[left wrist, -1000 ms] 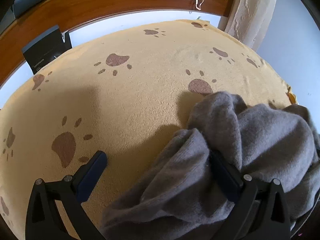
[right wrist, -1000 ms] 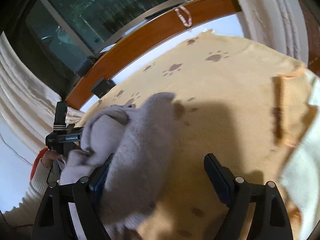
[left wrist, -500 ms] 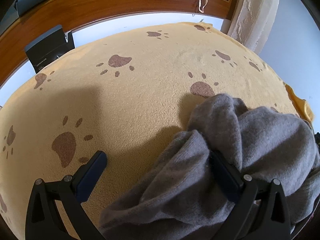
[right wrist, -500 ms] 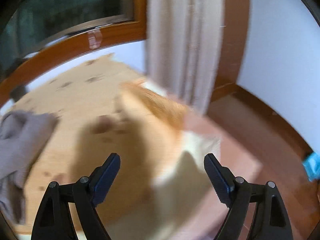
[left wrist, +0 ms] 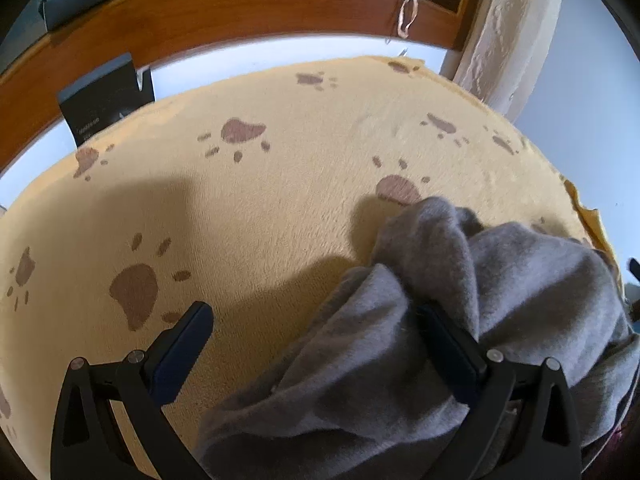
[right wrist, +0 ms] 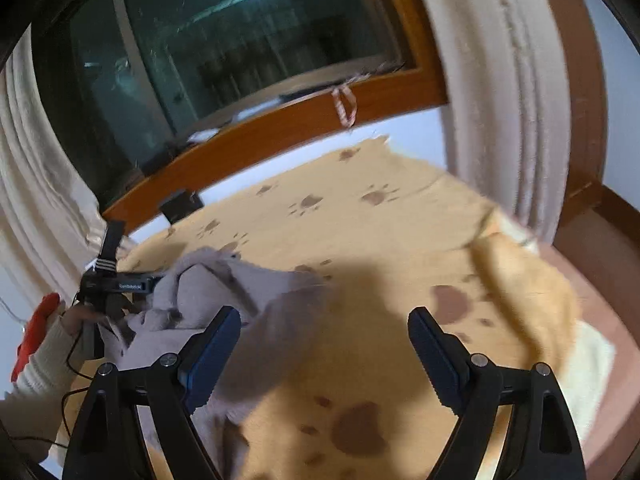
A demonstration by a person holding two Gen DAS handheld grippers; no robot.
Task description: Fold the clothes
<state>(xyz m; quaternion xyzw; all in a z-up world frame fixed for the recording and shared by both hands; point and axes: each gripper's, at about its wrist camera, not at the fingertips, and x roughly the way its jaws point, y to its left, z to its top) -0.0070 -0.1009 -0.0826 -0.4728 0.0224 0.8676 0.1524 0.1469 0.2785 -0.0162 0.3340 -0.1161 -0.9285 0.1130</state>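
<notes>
While both tongs (left wrist: pixel 316 344) (right wrist: pixel 324 344) gape, grey garment (left wrist: pixel 460 320) sprawls on paw-print blanket (left wrist: pixel 280 208) — window (right wrist: pixel 240 52) behind.

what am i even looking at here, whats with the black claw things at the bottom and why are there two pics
These are two views of one moment, each from a camera fixed on a handheld two-finger gripper; a person carries one in each hand. The black claws with blue pads are the grippers' own fingers. One picture looks along the left gripper, the other along the right gripper, which also shows the left tool with the person's hand on it. The surface is covered by a tan blanket printed with brown paw marks. On it lies a crumpled grey garment, waiting to be folded. Both grippers are open; the garment drapes over one finger of each, but neither clamps it.
</notes>
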